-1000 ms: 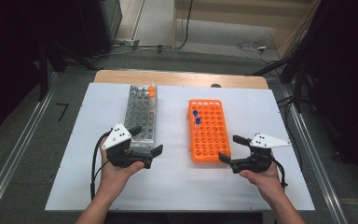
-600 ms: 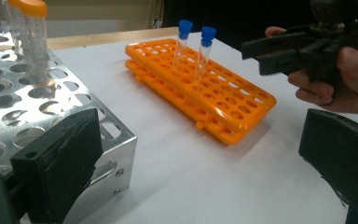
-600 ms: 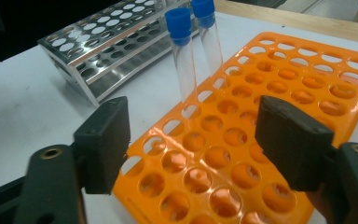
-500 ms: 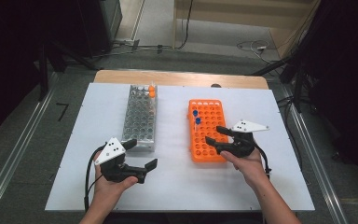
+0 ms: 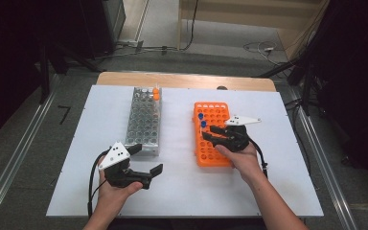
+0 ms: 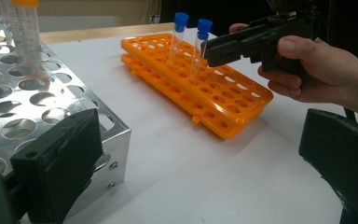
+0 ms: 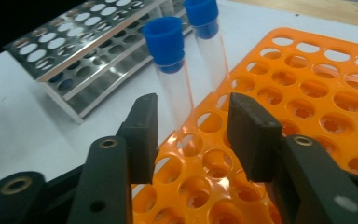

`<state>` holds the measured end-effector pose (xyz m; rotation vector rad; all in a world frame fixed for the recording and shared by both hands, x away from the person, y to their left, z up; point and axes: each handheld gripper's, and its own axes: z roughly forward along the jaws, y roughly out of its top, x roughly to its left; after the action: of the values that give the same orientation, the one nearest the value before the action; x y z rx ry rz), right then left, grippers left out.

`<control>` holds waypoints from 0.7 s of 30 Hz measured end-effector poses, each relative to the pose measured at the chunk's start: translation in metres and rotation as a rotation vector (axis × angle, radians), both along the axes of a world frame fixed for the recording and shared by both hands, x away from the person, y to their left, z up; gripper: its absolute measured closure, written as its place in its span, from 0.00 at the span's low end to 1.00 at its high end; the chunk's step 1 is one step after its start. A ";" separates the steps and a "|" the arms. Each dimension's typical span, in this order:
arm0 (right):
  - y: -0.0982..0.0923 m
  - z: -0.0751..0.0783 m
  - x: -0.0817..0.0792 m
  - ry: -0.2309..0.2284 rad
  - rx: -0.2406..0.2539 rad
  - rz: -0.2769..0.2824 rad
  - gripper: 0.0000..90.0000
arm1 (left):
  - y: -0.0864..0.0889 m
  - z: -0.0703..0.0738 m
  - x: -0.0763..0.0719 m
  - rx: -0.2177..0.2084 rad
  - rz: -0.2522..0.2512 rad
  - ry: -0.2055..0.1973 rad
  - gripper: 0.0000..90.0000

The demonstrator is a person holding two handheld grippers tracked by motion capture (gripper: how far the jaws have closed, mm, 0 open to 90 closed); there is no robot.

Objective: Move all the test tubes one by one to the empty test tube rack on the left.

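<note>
Two clear tubes with blue caps (image 5: 201,120) stand in the orange rack (image 5: 220,115). My right gripper (image 5: 210,133) hovers over that rack, pointing left at them. In the right gripper view the nearer blue-capped tube (image 7: 170,70) stands just ahead of the right gripper (image 7: 193,135). Its jaws have just been closing and are partly open, with no pad touching the tube. My left gripper (image 5: 146,159) is open and empty at the front end of the metal rack (image 5: 144,120). The left gripper (image 6: 200,163) looks toward the orange rack (image 6: 223,107).
The metal rack (image 6: 28,93) holds orange-capped tubes (image 5: 156,93) at its far end. Both racks sit on a white board (image 5: 278,182) on a wooden table. Cables trail from each gripper toward the near edge.
My right gripper has moved left from the table's right side onto the orange rack, up to the blue-capped tubes, with its jaws narrower. The left gripper has drawn back slightly from the metal rack.
</note>
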<state>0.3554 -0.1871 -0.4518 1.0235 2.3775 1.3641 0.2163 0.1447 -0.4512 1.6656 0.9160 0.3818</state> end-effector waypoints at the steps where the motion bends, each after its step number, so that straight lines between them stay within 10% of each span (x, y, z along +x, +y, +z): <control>1: 0.001 -0.001 0.001 0.004 0.000 -0.003 0.61 | 0.000 0.000 0.000 -0.003 0.000 0.000 0.00; 12: 0.016 -0.008 0.005 0.045 -0.080 0.009 0.72 | 0.002 -0.001 0.000 -0.002 0.008 0.005 0.00; 21: 0.030 -0.010 0.002 -0.008 -0.195 0.013 0.82 | 0.000 -0.002 0.000 0.003 0.009 0.007 0.00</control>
<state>0.3578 -0.1571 -0.4618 0.9488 2.4569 1.1114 0.2160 0.1449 -0.4531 1.6669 0.9284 0.3842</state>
